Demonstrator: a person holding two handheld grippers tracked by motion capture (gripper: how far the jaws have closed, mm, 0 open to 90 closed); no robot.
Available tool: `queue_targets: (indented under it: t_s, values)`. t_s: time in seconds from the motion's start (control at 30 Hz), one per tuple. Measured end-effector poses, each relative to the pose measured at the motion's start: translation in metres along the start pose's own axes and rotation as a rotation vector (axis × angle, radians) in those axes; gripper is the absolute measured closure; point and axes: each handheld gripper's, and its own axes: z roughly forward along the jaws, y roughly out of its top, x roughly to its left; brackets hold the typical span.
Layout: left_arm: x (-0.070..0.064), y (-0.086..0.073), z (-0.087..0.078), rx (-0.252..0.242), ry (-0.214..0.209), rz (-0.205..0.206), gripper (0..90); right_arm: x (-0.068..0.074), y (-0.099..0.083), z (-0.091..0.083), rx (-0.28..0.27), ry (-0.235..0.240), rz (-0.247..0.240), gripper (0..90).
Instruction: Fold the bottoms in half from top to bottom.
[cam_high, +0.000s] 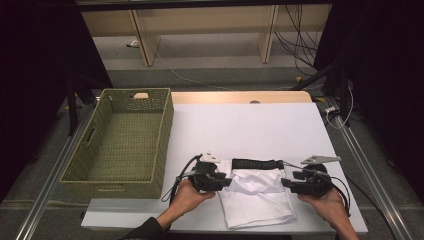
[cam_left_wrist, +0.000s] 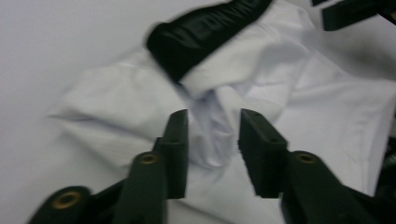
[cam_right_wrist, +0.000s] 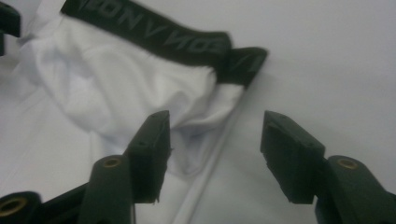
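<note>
While the white shorts (cam_high: 256, 192) lie flat on the worktop (cam_high: 260, 125) between both grippers, waistband (cam_high: 256, 163) far, the left gripper (cam_high: 227, 182) is held part-open over their left edge and the right gripper (cam_high: 285, 183) wide at their right edge; neither is nearer.

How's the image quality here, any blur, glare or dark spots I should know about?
High view: sharp, evenly lit on the white table, dark at both sides, no glare. Left gripper view: motion blur smears the black waistband of the white underwear; the left gripper is sharper. Right gripper view: slightly soft, waistband lettering readable, right gripper casts little shadow.
</note>
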Motion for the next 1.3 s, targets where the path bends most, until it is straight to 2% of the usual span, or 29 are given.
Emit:
queue_targets:
  t_s: [0.07, 0.13, 0.23, 0.37, 0.47, 0.53, 0.6, 0.67, 0.8, 0.9, 0.97, 1.17, 1.3]
  values:
    - [0.009, 0.000, -0.004, -0.017, 0.061, -0.068, 49.5, -0.006, 0.001, -0.002, -0.019, -0.024, 0.050, 40.7]
    - [0.016, -0.001, -0.002, -0.001, 0.086, -0.121, 43.1, -0.010, 0.002, 0.000, -0.028, -0.044, 0.075, 39.4]
    - [0.021, -0.003, 0.003, 0.014, 0.122, -0.164, 37.7, -0.015, 0.004, 0.003, -0.016, -0.059, 0.106, 38.7]
    - [0.024, -0.004, 0.011, 0.040, 0.124, -0.219, 30.4, -0.017, 0.009, 0.010, -0.006, -0.063, 0.136, 37.1]
    - [0.025, -0.005, 0.015, 0.047, 0.120, -0.248, 27.9, -0.017, 0.013, 0.016, 0.001, -0.059, 0.135, 36.3]
    - [0.025, -0.005, 0.018, 0.053, 0.108, -0.255, 27.9, -0.017, 0.015, 0.020, 0.012, -0.062, 0.136, 36.1]
    - [0.025, -0.006, 0.021, 0.065, 0.077, -0.267, 29.9, -0.016, 0.017, 0.024, 0.027, -0.065, 0.137, 37.5]
    - [0.023, -0.005, 0.022, 0.062, 0.075, -0.268, 32.5, -0.015, 0.019, 0.029, 0.042, -0.083, 0.136, 38.5]
    - [0.022, -0.005, 0.024, 0.062, 0.072, -0.263, 38.8, -0.010, 0.022, 0.038, 0.090, -0.079, 0.132, 41.0]
    - [0.023, -0.006, 0.024, 0.061, 0.048, -0.273, 45.6, -0.003, 0.021, 0.042, 0.118, -0.084, 0.100, 43.7]
    - [0.020, -0.006, 0.025, 0.062, 0.052, -0.258, 46.4, 0.001, 0.022, 0.043, 0.129, -0.077, 0.089, 45.9]
    - [0.016, -0.006, 0.028, 0.065, 0.042, -0.255, 50.3, 0.009, 0.023, 0.045, 0.147, -0.042, 0.079, 53.4]
    - [0.018, -0.007, 0.029, 0.059, 0.042, -0.251, 61.2, 0.011, 0.024, 0.046, 0.152, -0.030, 0.074, 57.8]
